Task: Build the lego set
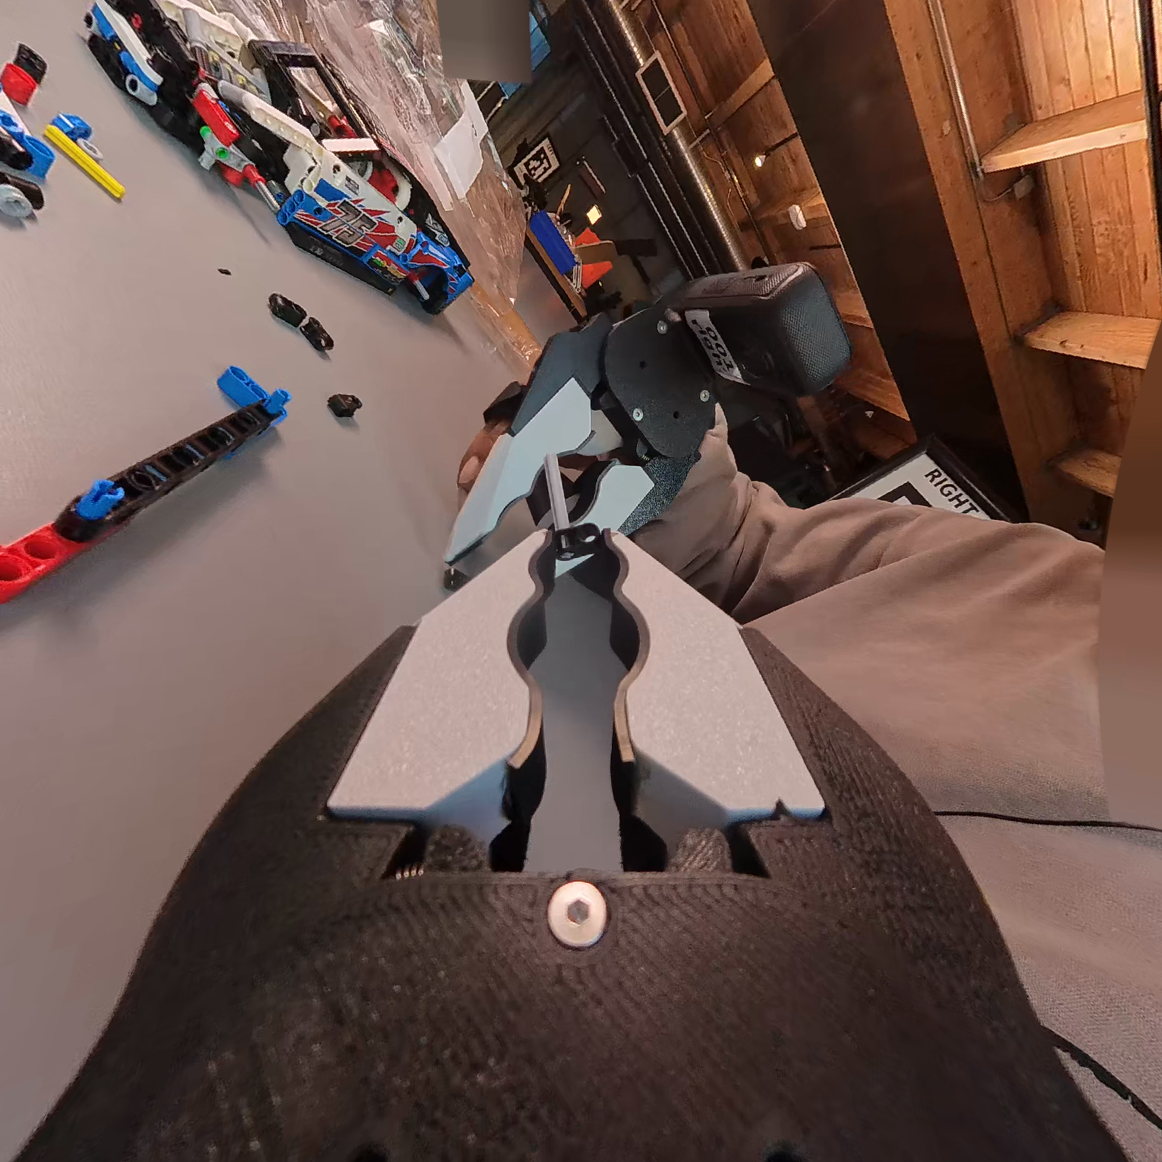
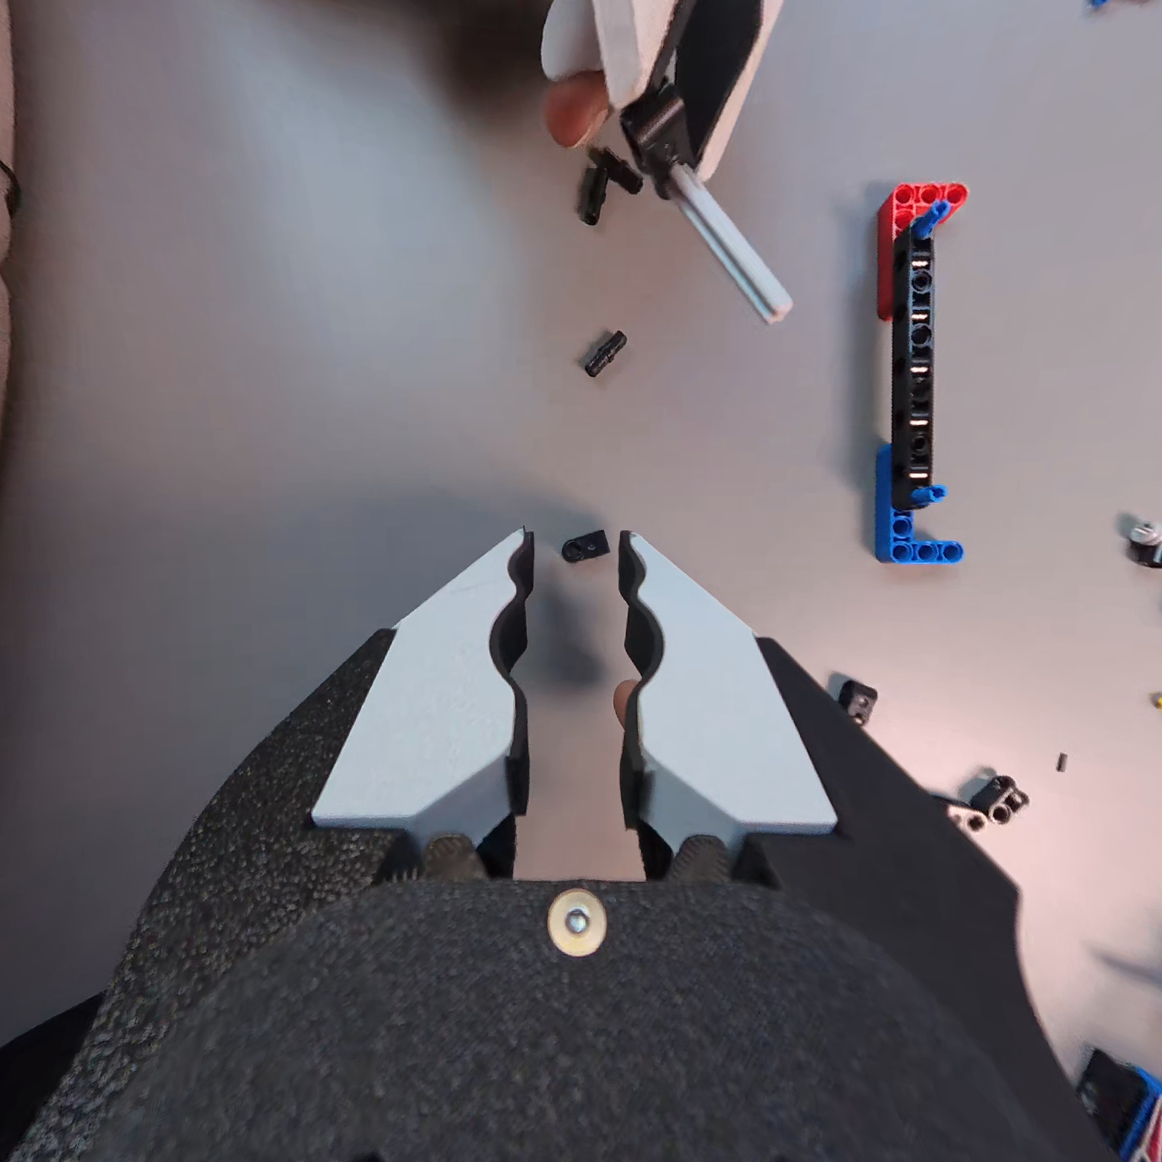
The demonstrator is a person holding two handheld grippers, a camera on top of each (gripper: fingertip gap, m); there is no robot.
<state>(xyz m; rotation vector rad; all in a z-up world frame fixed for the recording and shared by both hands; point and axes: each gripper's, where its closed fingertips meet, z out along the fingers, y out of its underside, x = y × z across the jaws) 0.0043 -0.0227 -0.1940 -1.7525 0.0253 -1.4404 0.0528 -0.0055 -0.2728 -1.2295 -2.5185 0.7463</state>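
Left gripper point(image 1: 575, 539) fingers point(image 1: 691, 691) pinch black connector point(image 1: 577, 541), grey axle point(image 1: 556, 497).

Left claw point(image 1: 575, 539) pinched shut at the tips; right claw point(image 2: 575, 546) parted, hovering.

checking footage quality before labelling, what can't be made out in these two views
- Left wrist view: how the left gripper grips the black connector on the grey axle; the fingertips cover it.
- Right wrist view: that same connector is motion-blurred.
- Left wrist view: the red beam is cut off by the left edge.
- Right wrist view: the blue and black part at the bottom right corner is blurred and cut off.
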